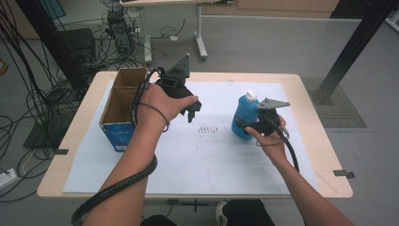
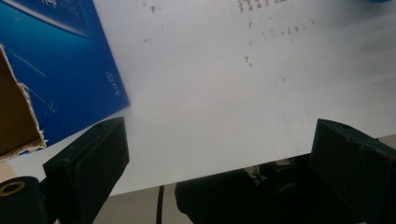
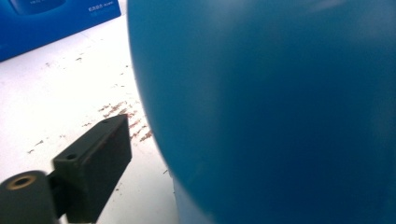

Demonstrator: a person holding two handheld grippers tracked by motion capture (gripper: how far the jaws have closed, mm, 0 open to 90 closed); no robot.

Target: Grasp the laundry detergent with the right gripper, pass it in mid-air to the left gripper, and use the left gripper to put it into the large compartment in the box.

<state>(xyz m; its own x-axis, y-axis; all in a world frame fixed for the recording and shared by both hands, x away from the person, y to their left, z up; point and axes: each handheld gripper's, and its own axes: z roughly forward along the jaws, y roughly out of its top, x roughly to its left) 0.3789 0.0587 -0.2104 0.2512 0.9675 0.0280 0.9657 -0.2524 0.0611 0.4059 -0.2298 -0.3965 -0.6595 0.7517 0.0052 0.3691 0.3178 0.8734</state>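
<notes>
A blue bottle [image 1: 243, 118] with a white cap [image 1: 251, 95] stands upright on the white mat [image 1: 211, 160], right of the middle. My right gripper [image 1: 248, 125] reaches around its lower body from the right. In the right gripper view the bottle [image 3: 271, 107] looms very close, and a narrow gap shows between it and the one visible finger [image 3: 93, 163]; the other jaw is hidden behind the bottle. My left gripper [image 1: 192, 113] hangs over the mat to the right of the box, pointing down. Its jaws stand wide open [image 2: 219, 154] with nothing between them.
An open cardboard box [image 1: 120, 101] with blue outer sides stands at the mat's left edge, close to my left hand; its blue side [image 2: 60, 70] is near the left jaw. Small dark specks [image 1: 207, 129] mark the mat's middle. The wooden table [image 1: 80, 136] borders the mat.
</notes>
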